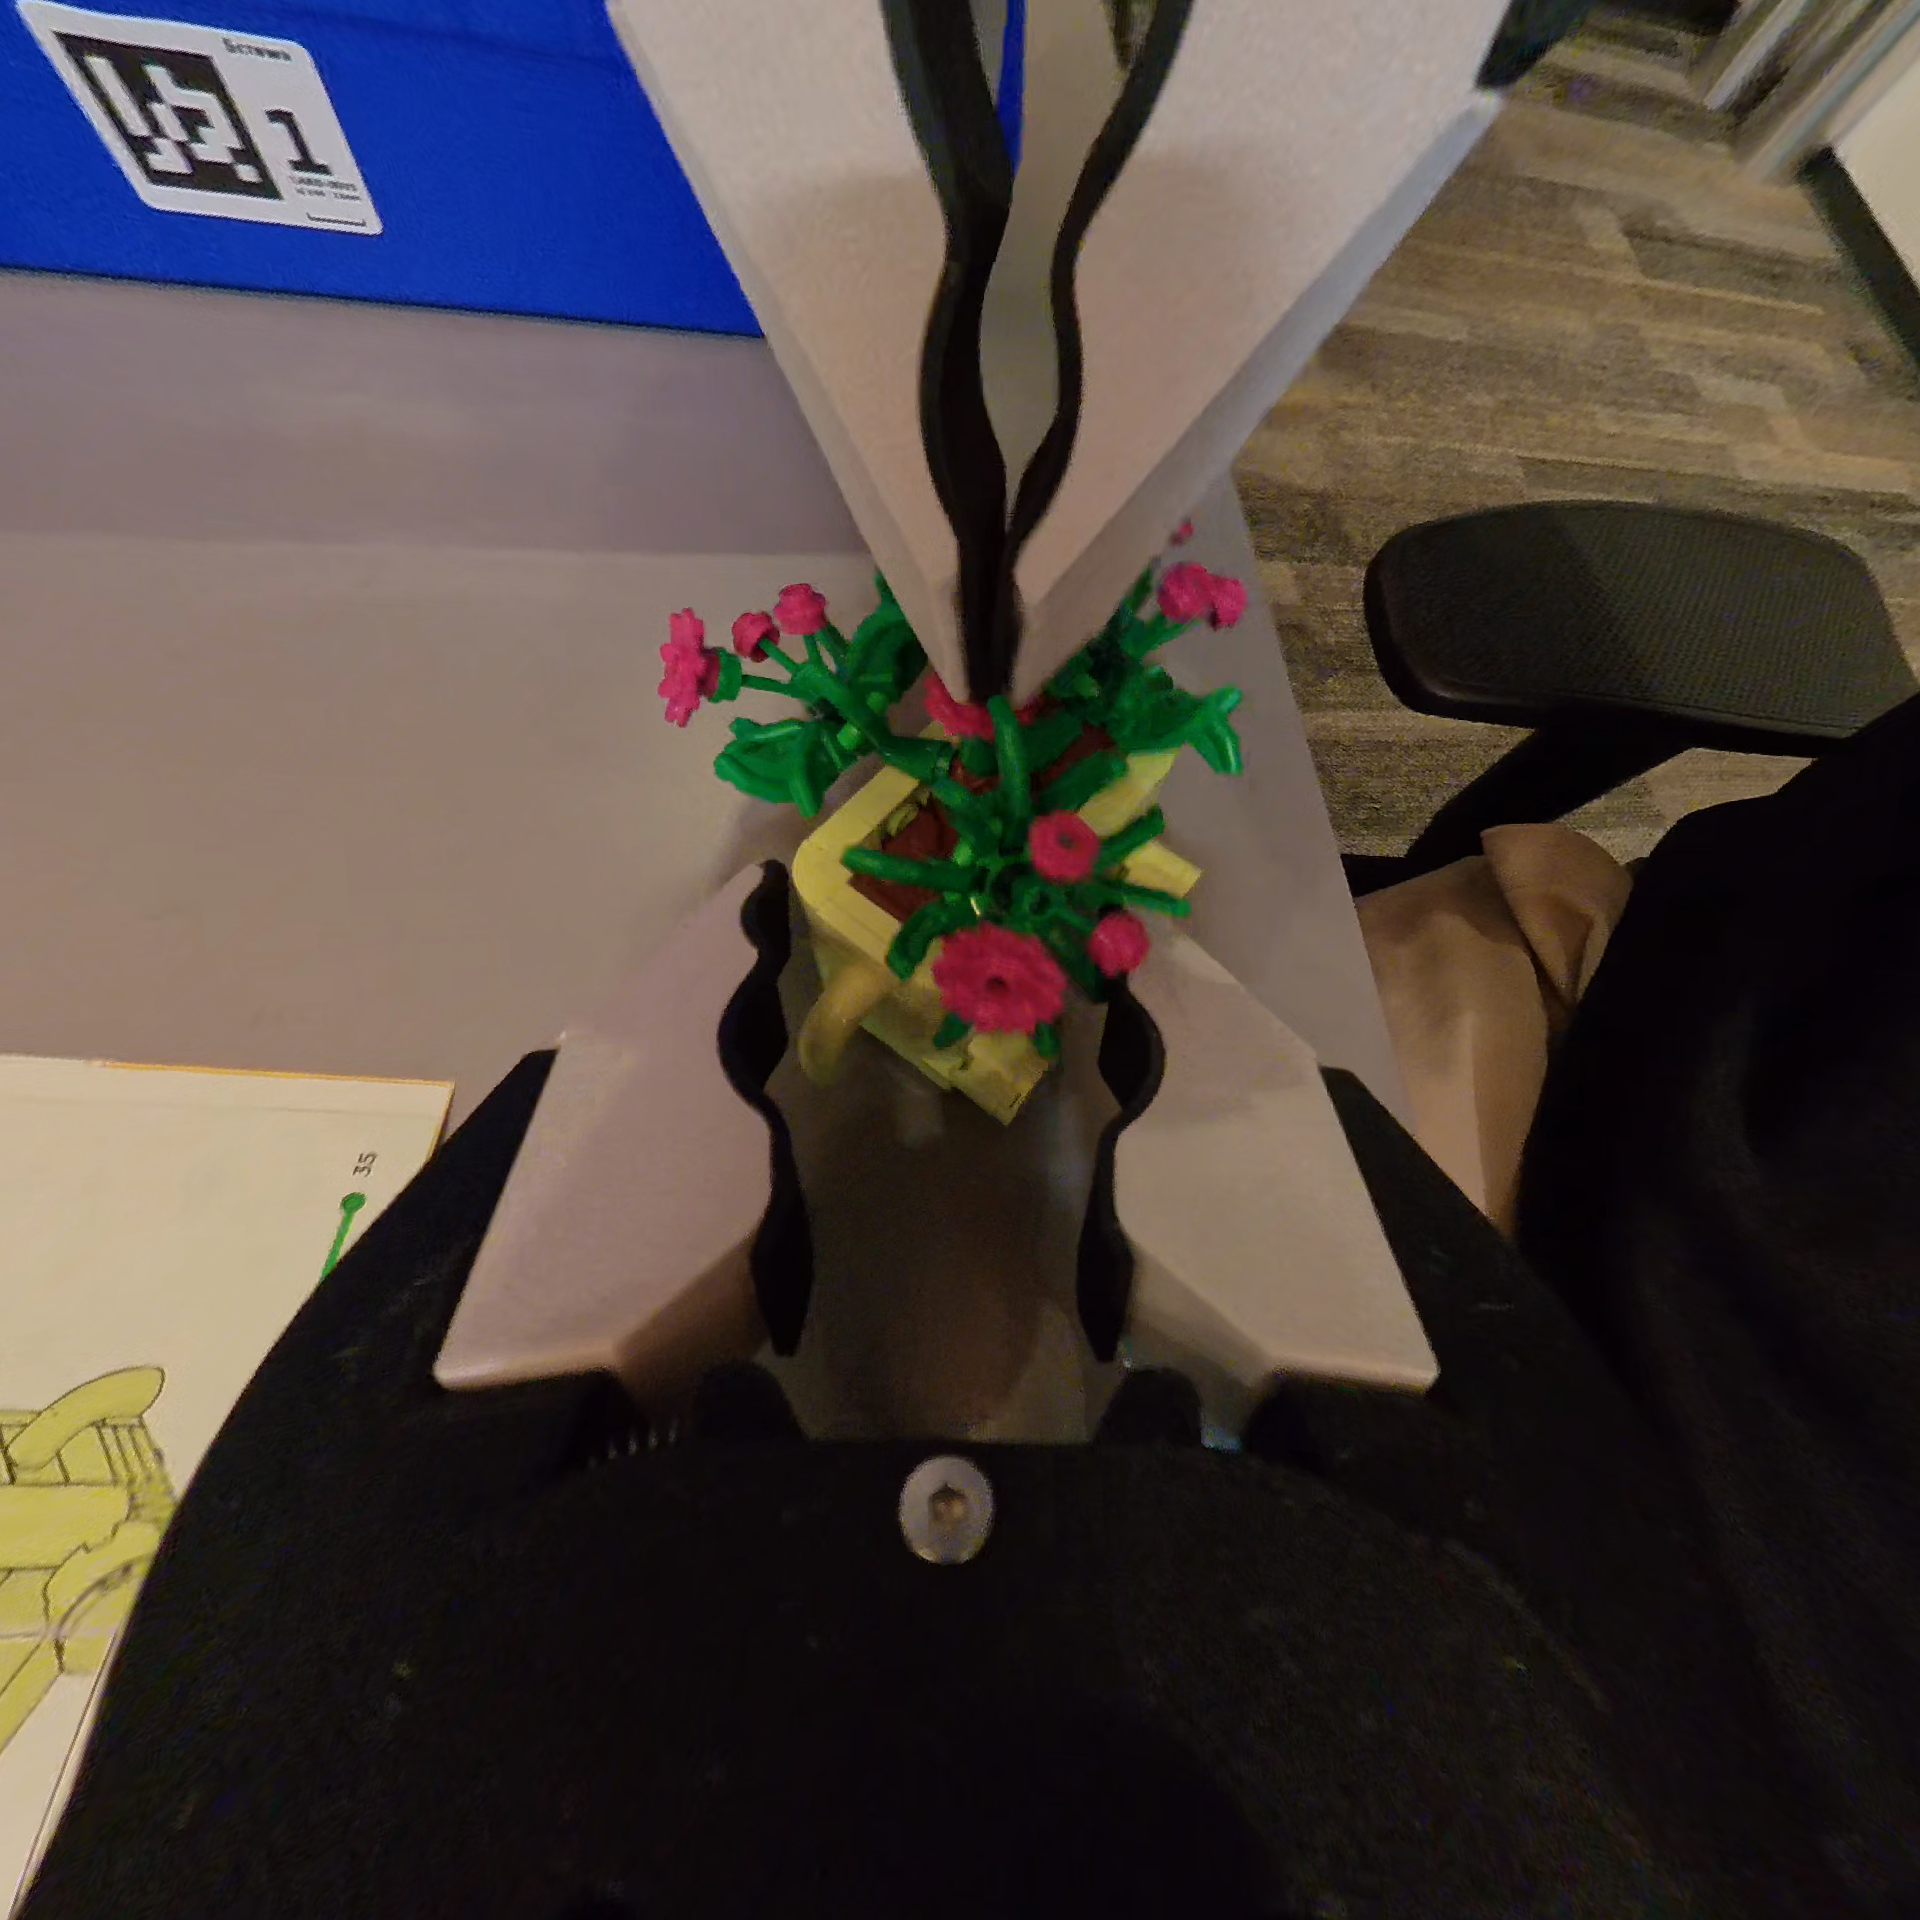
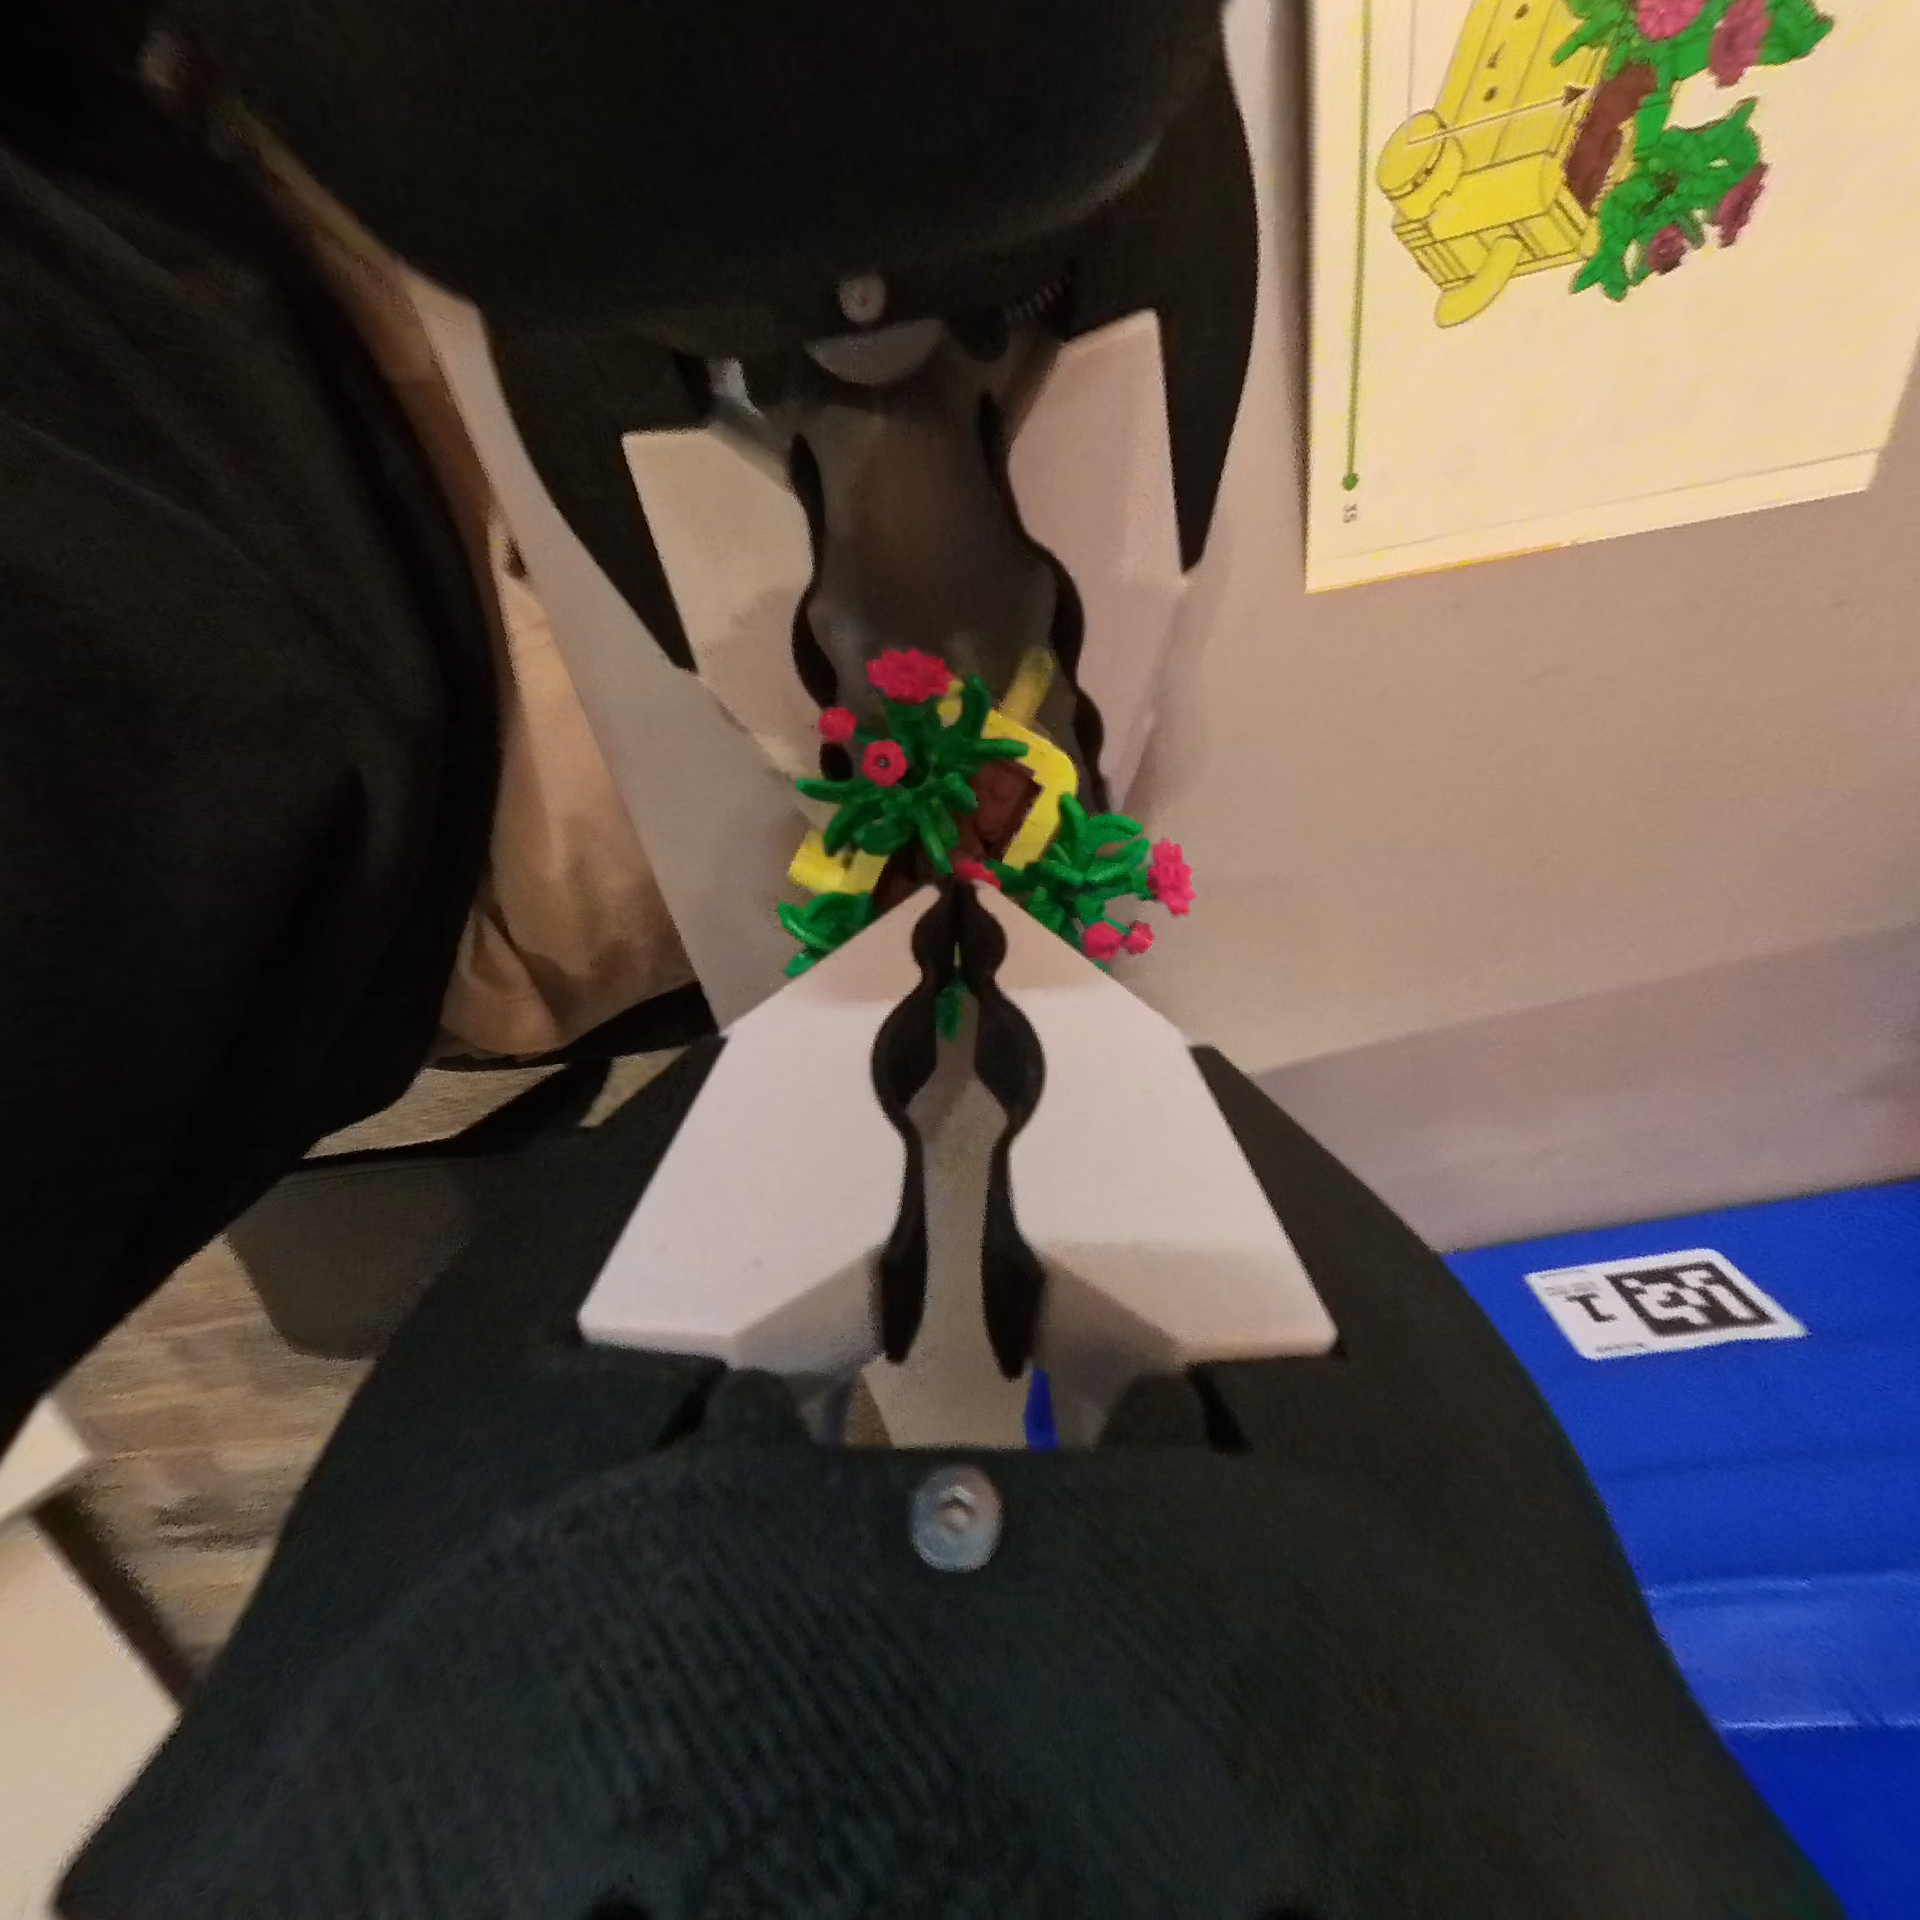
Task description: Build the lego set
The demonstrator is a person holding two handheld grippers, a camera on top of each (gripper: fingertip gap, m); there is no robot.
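Left gripper (image 1: 940,966) fingers astride planter (image 1: 914,997)

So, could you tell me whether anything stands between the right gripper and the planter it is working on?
Nothing visible does. The right gripper already has its jaws closed on a green stem with a pink flower at the top of the yellow planter, which the left gripper holds by its sides.

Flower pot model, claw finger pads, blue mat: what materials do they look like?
Flower pot model: hard moulded plastic with a slight gloss, shown by crisp edges and small highlights. Left claw finger pads: matte black, wavy, probably rubber. Blue mat: smooth, slight sheen, likely vinyl or foam; can't tell which.
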